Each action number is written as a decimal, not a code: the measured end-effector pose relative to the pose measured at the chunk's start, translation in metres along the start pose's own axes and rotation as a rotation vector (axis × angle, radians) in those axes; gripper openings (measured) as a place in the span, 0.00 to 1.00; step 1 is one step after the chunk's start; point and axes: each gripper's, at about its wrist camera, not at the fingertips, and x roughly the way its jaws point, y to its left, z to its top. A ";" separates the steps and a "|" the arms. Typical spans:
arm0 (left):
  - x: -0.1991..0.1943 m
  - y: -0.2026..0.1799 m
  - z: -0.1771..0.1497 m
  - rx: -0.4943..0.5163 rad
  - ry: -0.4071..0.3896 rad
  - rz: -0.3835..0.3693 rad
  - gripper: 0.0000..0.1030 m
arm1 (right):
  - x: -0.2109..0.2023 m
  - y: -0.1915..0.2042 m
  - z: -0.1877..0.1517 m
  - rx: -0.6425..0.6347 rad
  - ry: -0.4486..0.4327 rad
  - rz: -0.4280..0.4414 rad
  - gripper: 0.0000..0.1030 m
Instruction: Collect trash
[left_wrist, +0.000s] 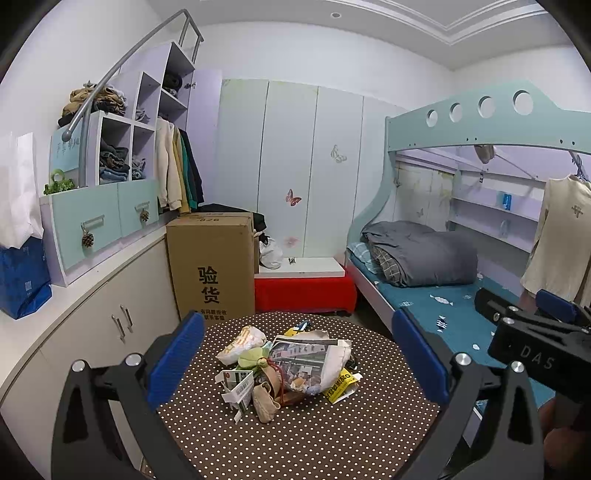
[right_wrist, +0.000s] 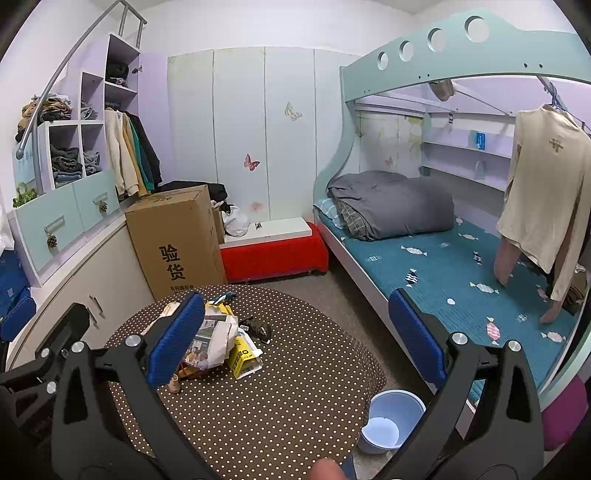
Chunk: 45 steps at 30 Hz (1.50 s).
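A heap of trash lies in the middle of a round table with a brown polka-dot cloth: crumpled printed paper, a yellow wrapper, a green-and-white carton and beige scraps. My left gripper hangs open above the near side of the heap, nothing between its blue pads. My right gripper is open too, over the table's right part, its left pad beside the trash. A light blue bin stands on the floor by the table's right edge. The right gripper's body shows at right.
A tall cardboard box and a red bench stand behind the table. Cabinets run along the left wall. A bunk bed with a grey duvet fills the right side, a beige shirt hanging over it.
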 end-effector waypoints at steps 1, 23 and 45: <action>0.000 0.000 0.000 -0.001 0.001 -0.002 0.96 | 0.001 0.000 0.000 0.000 0.002 -0.001 0.94; 0.026 0.014 -0.015 -0.026 0.058 0.006 0.96 | 0.031 0.014 -0.006 -0.022 0.066 0.024 0.94; 0.124 0.099 -0.104 -0.080 0.362 0.127 0.96 | 0.158 0.049 -0.075 -0.097 0.382 0.088 0.94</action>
